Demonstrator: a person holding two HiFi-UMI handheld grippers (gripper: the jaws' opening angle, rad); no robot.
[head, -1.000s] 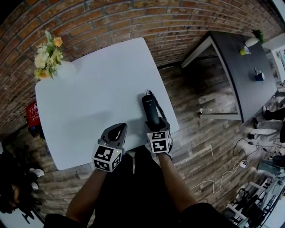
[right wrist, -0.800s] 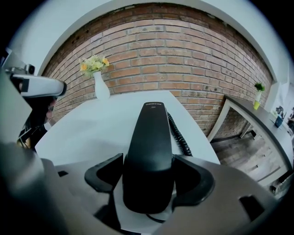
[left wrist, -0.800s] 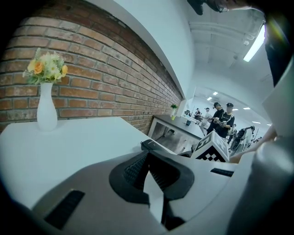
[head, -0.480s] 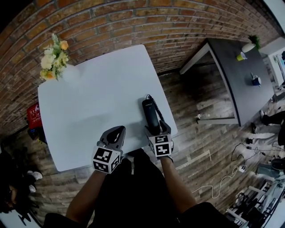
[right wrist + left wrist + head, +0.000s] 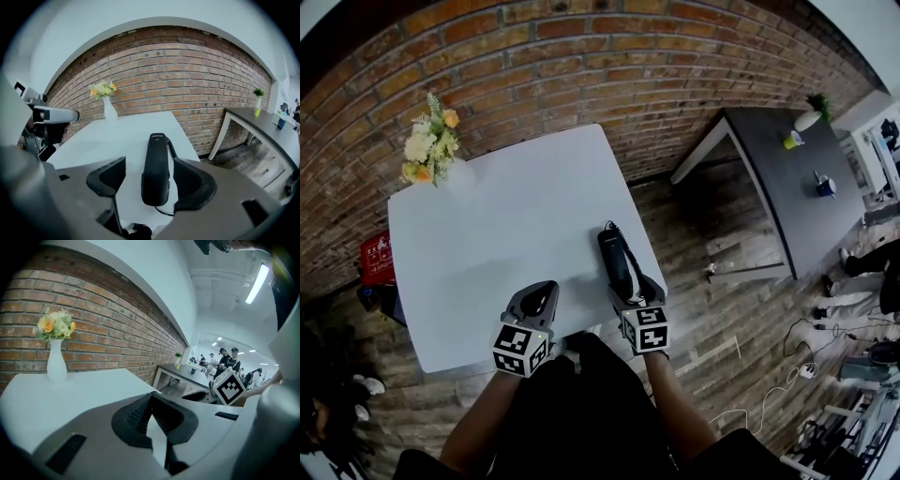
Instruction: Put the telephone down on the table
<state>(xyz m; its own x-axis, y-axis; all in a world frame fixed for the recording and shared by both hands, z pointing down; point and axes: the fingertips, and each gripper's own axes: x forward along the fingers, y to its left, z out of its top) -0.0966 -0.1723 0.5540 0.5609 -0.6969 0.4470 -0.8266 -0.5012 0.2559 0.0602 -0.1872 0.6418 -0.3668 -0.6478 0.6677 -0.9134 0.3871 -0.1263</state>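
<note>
The black telephone handset [image 5: 616, 262] lies flat on the white table [image 5: 487, 225] near its right front corner, its coiled cord running along its right side. My right gripper [image 5: 634, 292] hovers over the handset's near end. Its jaws have just been opening and now stand wide. In the right gripper view the handset [image 5: 155, 164] shows between the pads [image 5: 194, 183], which do not press on it. My left gripper [image 5: 535, 300] hangs over the table's front edge, shut with nothing in it; its ribbed pads [image 5: 138, 411] meet.
A white vase of flowers [image 5: 432, 150] stands at the table's far left corner. A brick wall runs behind the table. A dark table [image 5: 778, 178] with small items stands to the right. Cables [image 5: 769, 384] lie on the wooden floor, and a red box [image 5: 377, 258] sits at the left.
The right gripper has lifted off the handset and drawn back toward me; the handset stays on the table. The left gripper has also risen and drawn back a little.
</note>
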